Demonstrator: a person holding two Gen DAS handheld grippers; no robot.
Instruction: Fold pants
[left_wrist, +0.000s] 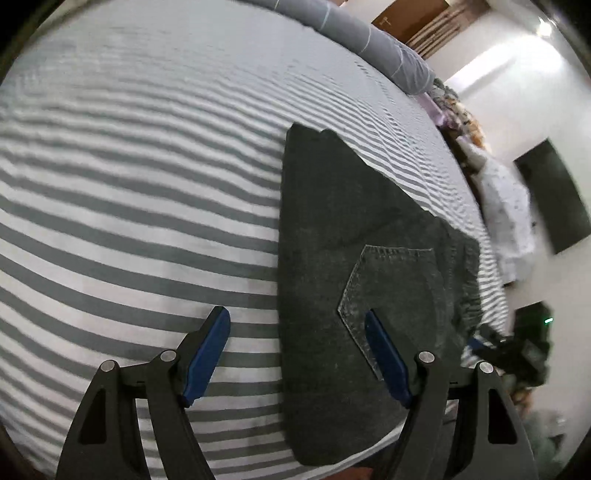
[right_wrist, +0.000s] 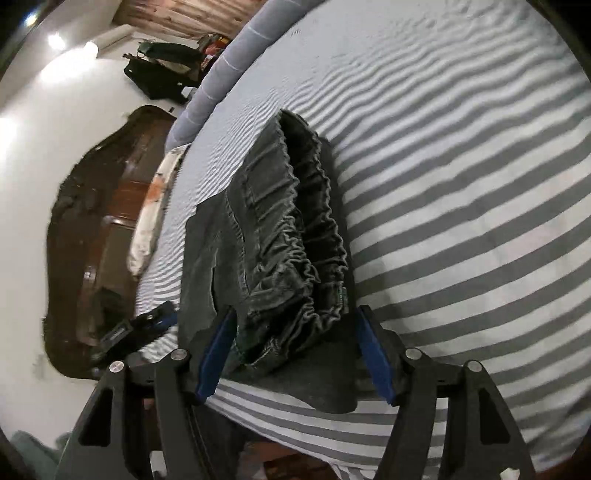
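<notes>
Dark grey denim pants (left_wrist: 343, 206) lie flat on a grey-and-white striped bed sheet (left_wrist: 129, 184), a back pocket (left_wrist: 391, 291) facing up. My left gripper (left_wrist: 297, 321) is open above the pants' near left edge, its right blue pad over the pocket. In the right wrist view the gathered elastic waistband (right_wrist: 295, 229) of the pants points toward me. My right gripper (right_wrist: 295, 321) is open, its blue pads either side of the waistband end, holding nothing. The other gripper (right_wrist: 147, 321) shows at the left of this view.
The striped sheet (right_wrist: 461, 184) covers the bed. A grey rolled blanket (left_wrist: 373, 40) lies along the far edge. A dark wooden cabinet (right_wrist: 110, 221) stands beside the bed against a white wall. Clothes and clutter (left_wrist: 506, 206) sit past the bed's right edge.
</notes>
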